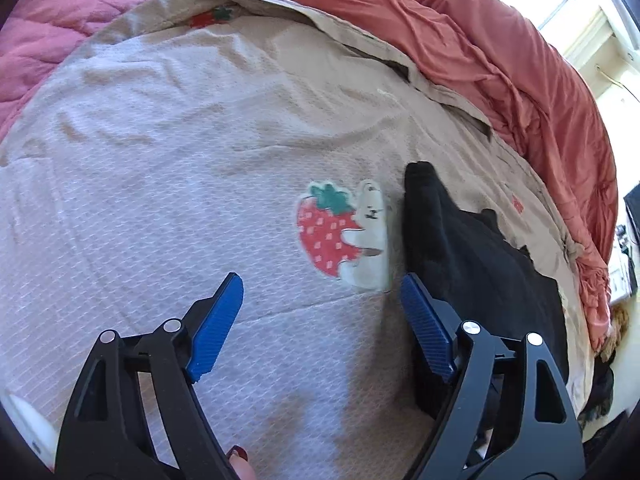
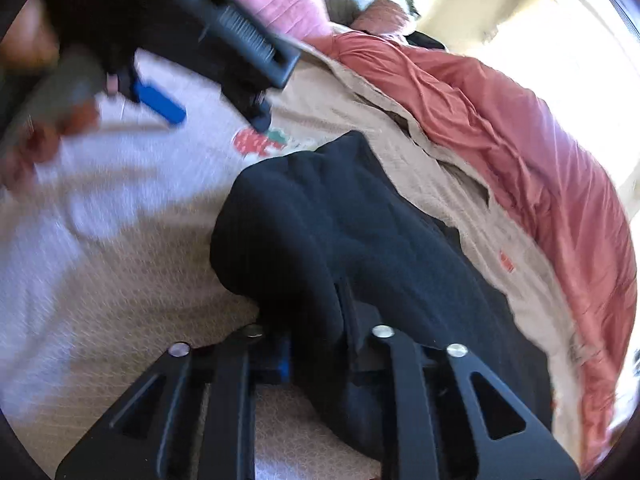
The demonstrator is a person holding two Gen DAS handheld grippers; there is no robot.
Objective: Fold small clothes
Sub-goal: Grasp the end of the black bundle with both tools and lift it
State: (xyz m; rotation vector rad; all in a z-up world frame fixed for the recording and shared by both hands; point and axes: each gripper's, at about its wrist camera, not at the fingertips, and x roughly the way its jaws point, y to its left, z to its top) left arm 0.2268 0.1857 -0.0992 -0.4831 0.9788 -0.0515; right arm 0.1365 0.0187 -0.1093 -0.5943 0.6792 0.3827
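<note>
A small black garment [image 1: 460, 248] lies on the pale bedspread [image 1: 160, 160], to the right of a strawberry-and-bear patch [image 1: 340, 232]. My left gripper [image 1: 322, 280] stands open over the bedspread, with nothing between its blue pads [image 1: 218, 320]. Its right finger is beside the garment's left edge. In the right wrist view the black garment [image 2: 360, 220] is bunched up and drapes over my right gripper [image 2: 316, 356], which is shut on its near edge. Cloth hides most of the fingertips. The left gripper [image 2: 220, 120] shows blurred at the upper left.
A rust-orange duvet [image 1: 500, 60] is heaped along the far right of the bed, and a pink quilt [image 1: 60, 20] lies at the far left. A bright window [image 2: 560, 20] is behind. A white object [image 1: 24, 420] sits at the lower left. A person's fingertip [image 1: 240, 456] shows at the bottom.
</note>
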